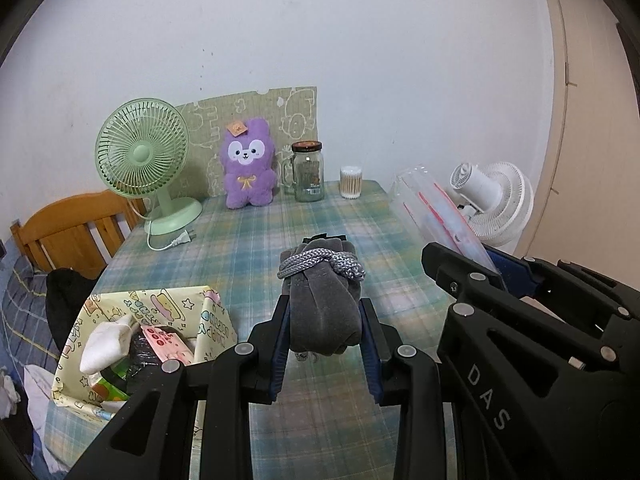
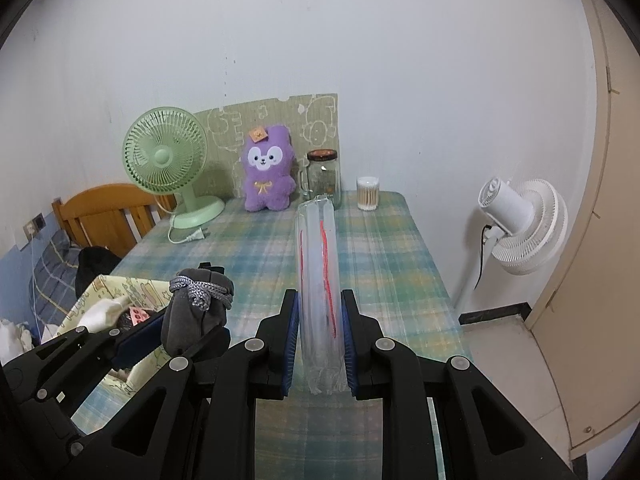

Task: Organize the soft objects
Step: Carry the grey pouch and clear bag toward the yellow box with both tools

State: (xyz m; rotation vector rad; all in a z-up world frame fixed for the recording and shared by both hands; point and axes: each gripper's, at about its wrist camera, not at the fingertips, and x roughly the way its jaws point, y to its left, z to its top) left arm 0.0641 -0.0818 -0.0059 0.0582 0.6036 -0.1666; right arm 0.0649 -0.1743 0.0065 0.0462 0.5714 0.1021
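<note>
My left gripper [image 1: 325, 322] is shut on a grey velvet drawstring pouch [image 1: 320, 300] tied with a silver-grey cord, held above the plaid table [image 1: 240, 248]. The pouch also shows in the right wrist view [image 2: 196, 312], at the left. My right gripper [image 2: 320, 320] is shut on a clear plastic bag with red markings [image 2: 320, 272], held upright on edge. That bag shows at the right of the left wrist view [image 1: 436, 212]. A yellow cartoon-print storage bin [image 1: 160, 320] with soft items inside sits at the table's left front. A purple plush toy [image 1: 248, 168] stands at the back.
At the back stand a green desk fan [image 1: 144, 160] with a loose plug, a glass jar [image 1: 307, 172] and a tub of cotton swabs [image 1: 351, 182]. A white floor fan [image 2: 520, 224] stands right of the table. A wooden bed frame [image 1: 72, 232] lies left.
</note>
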